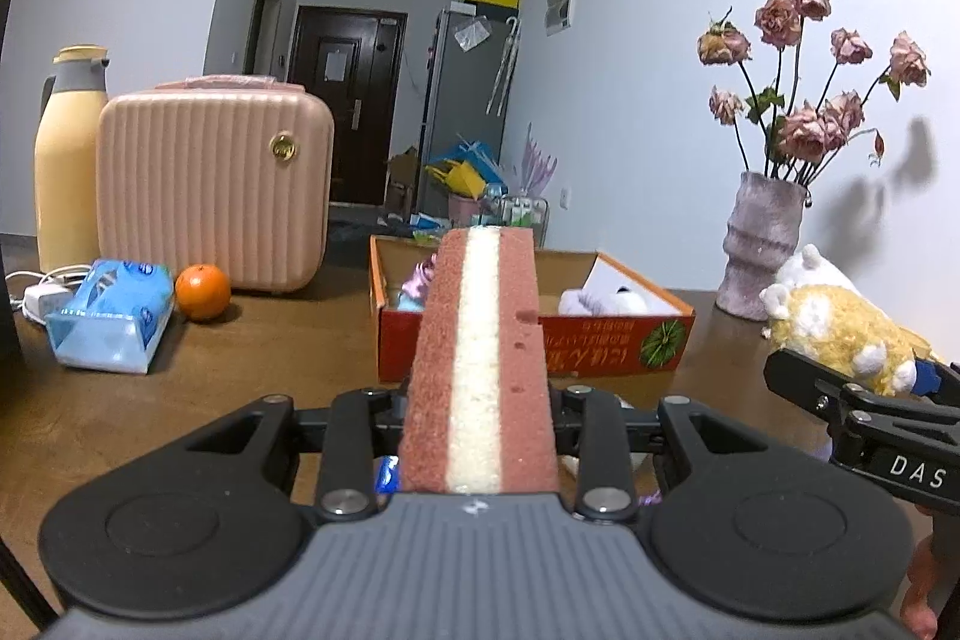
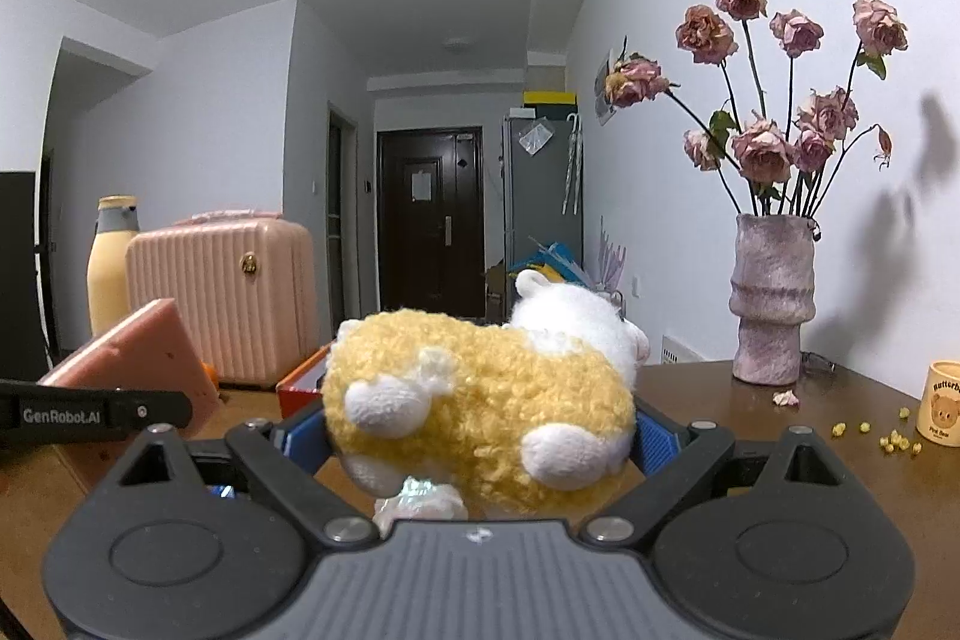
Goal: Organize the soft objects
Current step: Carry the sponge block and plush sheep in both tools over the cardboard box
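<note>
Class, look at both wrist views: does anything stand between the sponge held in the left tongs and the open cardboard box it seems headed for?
Nothing visible does. The sponge points over bare table straight at the box, whose top is open. Toys already lie inside.

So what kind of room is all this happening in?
Most likely someone's flat, a living or dining area: a brown table holds a vase of dried roses and a pink case, and a hallway beyond leads to a dark entrance door beside a grey fridge.
</note>
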Demonstrator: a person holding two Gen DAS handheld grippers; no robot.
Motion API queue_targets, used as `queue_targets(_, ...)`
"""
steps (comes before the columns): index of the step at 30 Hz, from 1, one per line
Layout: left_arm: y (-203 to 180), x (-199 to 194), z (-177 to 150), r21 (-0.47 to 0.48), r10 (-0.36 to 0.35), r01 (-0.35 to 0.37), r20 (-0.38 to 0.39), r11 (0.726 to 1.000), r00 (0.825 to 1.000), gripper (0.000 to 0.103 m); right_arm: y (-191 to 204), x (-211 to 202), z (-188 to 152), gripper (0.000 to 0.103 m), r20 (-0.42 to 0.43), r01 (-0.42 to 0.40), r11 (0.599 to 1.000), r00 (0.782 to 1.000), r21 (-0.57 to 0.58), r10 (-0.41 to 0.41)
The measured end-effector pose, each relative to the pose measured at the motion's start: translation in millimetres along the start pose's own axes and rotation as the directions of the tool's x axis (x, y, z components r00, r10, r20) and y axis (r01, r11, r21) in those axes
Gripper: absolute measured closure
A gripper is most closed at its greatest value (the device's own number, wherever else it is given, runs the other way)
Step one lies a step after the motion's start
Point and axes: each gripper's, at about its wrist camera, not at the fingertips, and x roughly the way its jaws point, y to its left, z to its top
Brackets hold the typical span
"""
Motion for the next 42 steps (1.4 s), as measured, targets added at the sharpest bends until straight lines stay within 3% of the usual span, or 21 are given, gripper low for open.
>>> queue_targets(26,-24,69,54,-0.034,0.017,-0.014,0.094,0.999,0.995,0.071,-22,70,36,0.008,0.020,0.020,0.997,1.000,0.070,-0.021)
queue_targets(42,-23,116,86,-0.071,0.024,-0.016,0.104,0.997,0.994,0.071,-23,130,62,0.008,-0.003,0.056,0.998,0.998,-0.009,-0.056)
